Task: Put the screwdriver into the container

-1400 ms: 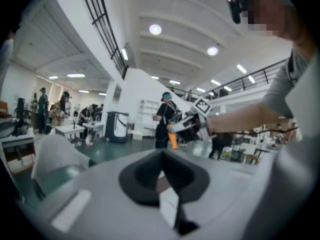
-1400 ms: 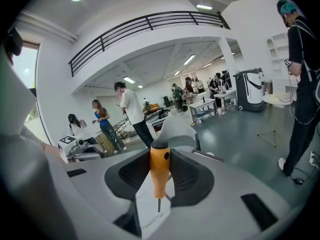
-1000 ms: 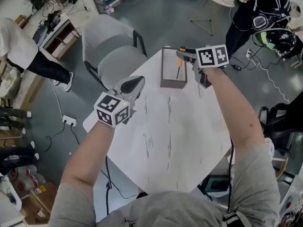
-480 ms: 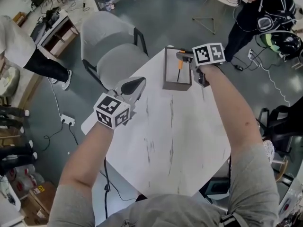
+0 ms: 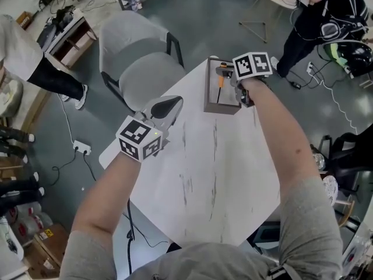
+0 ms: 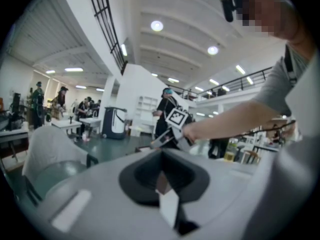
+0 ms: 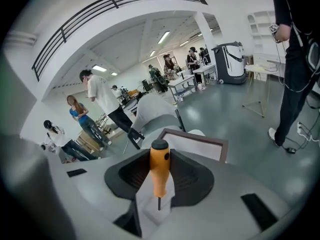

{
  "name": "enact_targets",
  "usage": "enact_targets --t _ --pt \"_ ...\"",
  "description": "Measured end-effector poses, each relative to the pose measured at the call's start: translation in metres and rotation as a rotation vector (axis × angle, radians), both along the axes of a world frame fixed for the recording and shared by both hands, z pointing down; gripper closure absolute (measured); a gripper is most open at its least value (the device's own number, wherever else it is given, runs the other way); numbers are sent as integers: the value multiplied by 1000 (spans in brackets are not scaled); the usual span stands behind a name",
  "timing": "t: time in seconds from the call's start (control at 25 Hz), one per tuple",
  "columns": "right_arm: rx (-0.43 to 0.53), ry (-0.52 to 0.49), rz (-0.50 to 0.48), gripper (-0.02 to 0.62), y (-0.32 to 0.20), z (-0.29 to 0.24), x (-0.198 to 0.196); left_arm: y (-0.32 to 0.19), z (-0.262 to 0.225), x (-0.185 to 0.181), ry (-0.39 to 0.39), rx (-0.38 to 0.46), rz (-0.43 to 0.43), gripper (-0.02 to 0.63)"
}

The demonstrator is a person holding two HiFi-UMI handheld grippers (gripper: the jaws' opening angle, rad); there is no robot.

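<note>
The screwdriver (image 7: pixel 159 170) has an orange handle with a black cap, and its thin shaft points down. My right gripper (image 7: pixel 159 184) is shut on the handle. In the head view the right gripper (image 5: pixel 226 76) holds the screwdriver (image 5: pixel 221 79) upright over the open brown container (image 5: pixel 210 98) at the table's far corner. The shaft reaches down into the opening. The container's rim (image 7: pixel 196 139) shows just beyond the jaws. My left gripper (image 5: pixel 172 104) hovers over the table's left edge, its jaws together with nothing between them. In its own view the left gripper (image 6: pixel 161 179) points toward the right gripper (image 6: pixel 172 134).
The white marbled table (image 5: pixel 221 174) carries only the container. A grey chair (image 5: pixel 143 57) stands close behind the table's left corner. A person (image 5: pixel 320 16) stands at the far right, with cables on the floor. Other people and desks are farther off.
My right gripper has sunk with the screwdriver toward the container, so the shaft sits lower in the opening. The left gripper has dropped slightly.
</note>
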State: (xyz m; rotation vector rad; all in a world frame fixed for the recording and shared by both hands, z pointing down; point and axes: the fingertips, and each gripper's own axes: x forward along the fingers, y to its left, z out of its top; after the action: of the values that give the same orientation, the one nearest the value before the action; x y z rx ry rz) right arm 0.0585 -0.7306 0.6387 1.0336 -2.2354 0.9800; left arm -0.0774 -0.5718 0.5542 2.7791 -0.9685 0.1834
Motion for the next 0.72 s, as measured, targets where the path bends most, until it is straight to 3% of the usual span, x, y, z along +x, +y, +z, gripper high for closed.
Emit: enact_targets --t 0.72 --pt "-1 200 9 476 -17 16 5 1 17 12 -8 -11 37 601"
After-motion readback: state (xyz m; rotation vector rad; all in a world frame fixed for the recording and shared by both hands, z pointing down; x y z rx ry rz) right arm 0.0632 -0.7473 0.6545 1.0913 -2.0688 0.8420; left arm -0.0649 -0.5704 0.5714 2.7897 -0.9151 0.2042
